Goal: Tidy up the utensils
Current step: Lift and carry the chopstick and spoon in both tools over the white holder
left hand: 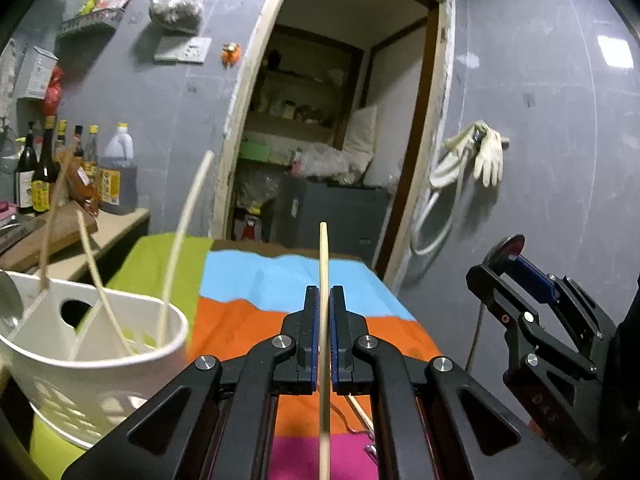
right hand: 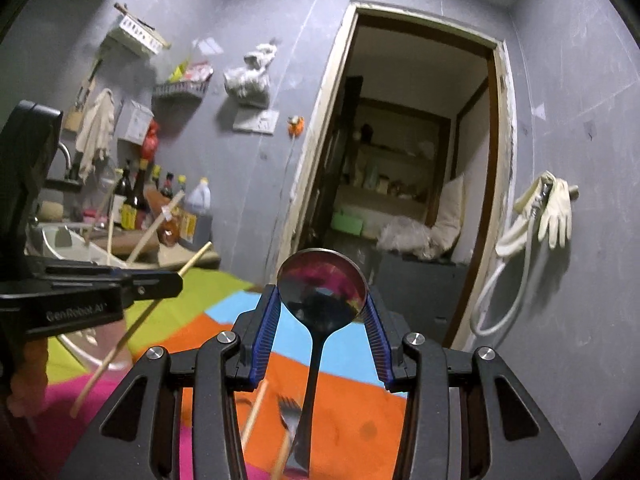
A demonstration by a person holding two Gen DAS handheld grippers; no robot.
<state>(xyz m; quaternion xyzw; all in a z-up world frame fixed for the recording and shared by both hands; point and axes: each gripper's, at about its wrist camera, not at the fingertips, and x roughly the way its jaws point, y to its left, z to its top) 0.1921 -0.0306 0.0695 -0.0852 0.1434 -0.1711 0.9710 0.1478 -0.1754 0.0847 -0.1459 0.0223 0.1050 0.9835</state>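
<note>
My left gripper [left hand: 324, 298] is shut on a single wooden chopstick [left hand: 324, 280] that stands upright between its blue pads, raised above the striped cloth. A white utensil caddy [left hand: 100, 344] at lower left holds several chopsticks [left hand: 182, 236]. My right gripper [right hand: 322, 308] is shut on a metal spoon [right hand: 322, 288], bowl up between the blue pads. In the left wrist view the right gripper [left hand: 516, 272] shows at far right. In the right wrist view the left gripper [right hand: 176, 280] with its chopstick [right hand: 140, 324] shows at left. A fork [right hand: 291, 412] and another chopstick [right hand: 256, 412] lie on the cloth below.
The table carries a striped cloth [left hand: 280, 280] in green, blue, orange and pink. A counter at left holds sauce bottles [left hand: 80, 168] and a cutting board. An open doorway [left hand: 332, 128] to a storeroom is ahead. Gloves [left hand: 486, 152] and a hose hang on the right wall.
</note>
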